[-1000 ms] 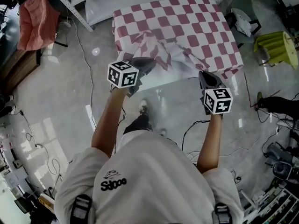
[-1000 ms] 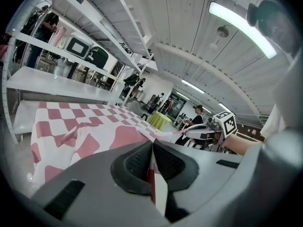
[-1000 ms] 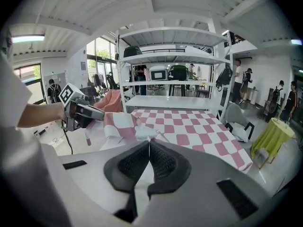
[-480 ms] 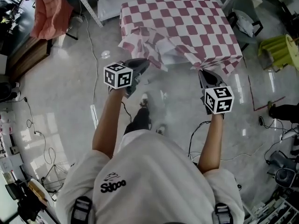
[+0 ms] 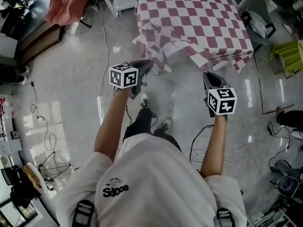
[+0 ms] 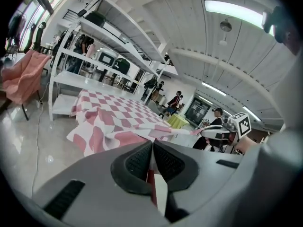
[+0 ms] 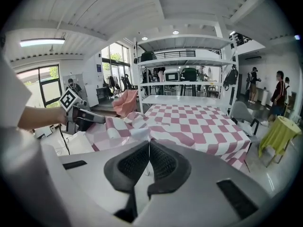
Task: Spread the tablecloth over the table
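A red-and-white checked tablecloth (image 5: 189, 18) covers the table at the top of the head view. Its near edge is bunched and lifted off the table towards me. My left gripper (image 5: 149, 64) is shut on the near left part of that edge, and a strip of cloth shows between its pads (image 6: 137, 162). My right gripper (image 5: 206, 74) is shut on the near right corner. In the right gripper view the tablecloth (image 7: 199, 122) stretches from the left gripper (image 7: 94, 118) across to the right gripper (image 7: 149, 142). The tabletop itself is hidden under the cloth.
A pink cloth (image 5: 64, 4) hangs over a chair at the upper left. A yellow-green covered stool (image 5: 289, 51) and a grey chair (image 5: 258, 22) stand right of the table. A white shelf rack (image 7: 189, 74) rises behind it. Cables (image 5: 208, 131) lie on the glossy floor.
Both grippers have drawn back from the table with the cloth's near edge. The folded heap has opened out and more checked cloth lies flat on the table.
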The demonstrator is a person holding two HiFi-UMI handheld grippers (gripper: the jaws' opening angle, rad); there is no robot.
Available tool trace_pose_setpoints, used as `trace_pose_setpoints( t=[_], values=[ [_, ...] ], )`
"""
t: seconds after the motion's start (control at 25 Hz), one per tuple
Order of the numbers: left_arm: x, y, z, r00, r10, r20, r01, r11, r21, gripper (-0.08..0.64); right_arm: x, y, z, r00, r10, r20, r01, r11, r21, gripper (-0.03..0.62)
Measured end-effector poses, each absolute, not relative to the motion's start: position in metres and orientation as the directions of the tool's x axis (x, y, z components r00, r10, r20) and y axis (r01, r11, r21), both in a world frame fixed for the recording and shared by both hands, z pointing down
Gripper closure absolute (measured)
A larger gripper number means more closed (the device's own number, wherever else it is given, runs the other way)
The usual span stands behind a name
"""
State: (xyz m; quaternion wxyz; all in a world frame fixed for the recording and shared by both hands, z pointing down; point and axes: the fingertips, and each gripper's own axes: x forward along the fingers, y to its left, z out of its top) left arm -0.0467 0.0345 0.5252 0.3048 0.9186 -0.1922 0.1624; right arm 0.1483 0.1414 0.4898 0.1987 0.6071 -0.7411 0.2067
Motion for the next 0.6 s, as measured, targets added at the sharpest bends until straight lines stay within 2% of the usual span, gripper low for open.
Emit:
trace_pose_setpoints(
  t=[0.6],
  values=[
    [-0.1, 0.082, 0.606, 0.847, -0.157, 0.507, -0.467, -0.674, 0.572, 0.525, 0.126, 0.185, 0.559, -0.142, -0.744, 0.653, -0.989, 0.14, -0.055, 0.569]
  ],
)
